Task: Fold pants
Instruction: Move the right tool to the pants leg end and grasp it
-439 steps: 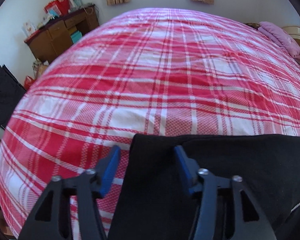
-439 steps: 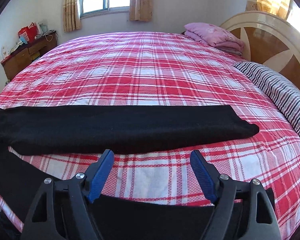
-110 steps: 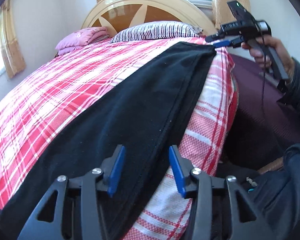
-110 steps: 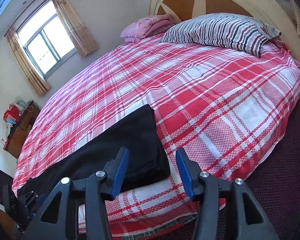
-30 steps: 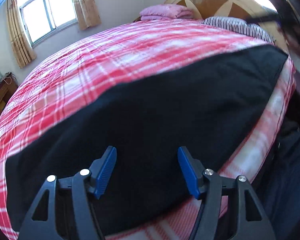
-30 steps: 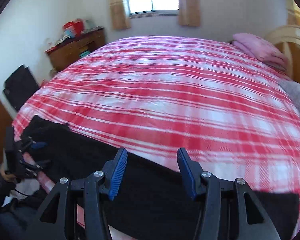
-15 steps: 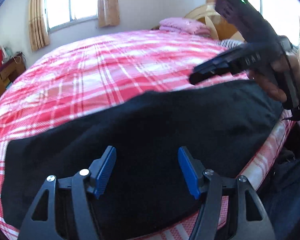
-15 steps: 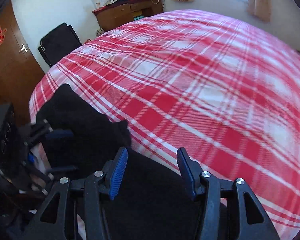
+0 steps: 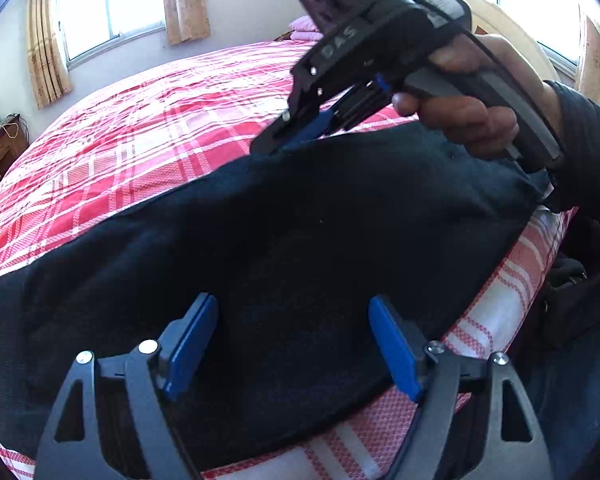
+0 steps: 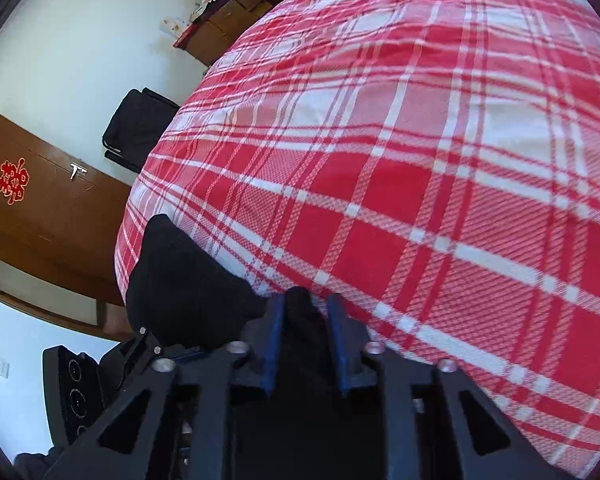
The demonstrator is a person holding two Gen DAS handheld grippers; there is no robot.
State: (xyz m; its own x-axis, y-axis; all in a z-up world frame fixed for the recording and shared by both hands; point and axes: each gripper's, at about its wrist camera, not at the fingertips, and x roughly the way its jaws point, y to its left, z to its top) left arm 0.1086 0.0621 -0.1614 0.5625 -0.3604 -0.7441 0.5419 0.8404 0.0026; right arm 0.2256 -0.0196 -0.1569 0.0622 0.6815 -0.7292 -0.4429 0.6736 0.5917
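Observation:
The black pants lie folded lengthwise along the near edge of the red plaid bed. My left gripper is open just above the pants, its blue pads on either side of the cloth. My right gripper is shut on a raised fold at the pants' far edge; in the left wrist view it pinches that edge at the upper middle. The rest of the pants bunches up to the left in the right wrist view.
A wooden door and a black chair stand beyond the bed's left side. A dresser is by the far wall. A pink folded blanket and the headboard lie at the bed's head.
My right gripper has come down onto the pants' far edge and closed on it. The left gripper has stayed open over the pants.

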